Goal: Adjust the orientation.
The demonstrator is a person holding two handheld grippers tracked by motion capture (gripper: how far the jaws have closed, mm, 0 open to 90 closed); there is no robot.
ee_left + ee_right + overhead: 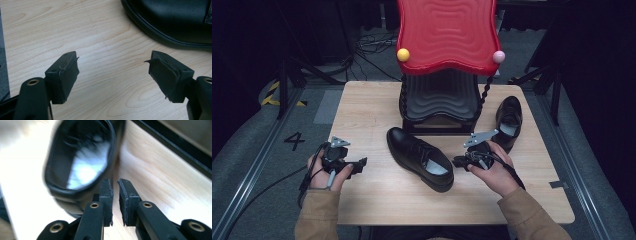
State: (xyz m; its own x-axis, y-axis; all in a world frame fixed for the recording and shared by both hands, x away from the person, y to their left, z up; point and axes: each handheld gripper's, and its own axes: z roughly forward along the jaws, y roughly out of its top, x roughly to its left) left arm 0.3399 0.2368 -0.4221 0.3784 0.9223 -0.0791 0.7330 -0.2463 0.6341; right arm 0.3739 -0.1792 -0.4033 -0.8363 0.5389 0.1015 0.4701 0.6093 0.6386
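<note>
My left gripper [361,163] jaws wide apart, empty, at table [362,110] 9 o'clock. Right gripper [458,161] jaws nearly together, holding nothing, beside centre shoe [419,157] heel, likely lining up for grip. Second shoe [508,121] at 2 o'clock by rack [439,102].

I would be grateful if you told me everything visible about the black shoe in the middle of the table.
The black shoe is a glossy, leather-looking lace-up dress shoe with a pale insole. It stands upright on its sole on the wooden table, lying diagonally, toe toward the far left, heel toward the near right. The right claw sits close beside its heel; contact cannot be told. Nothing is inside it.
</note>
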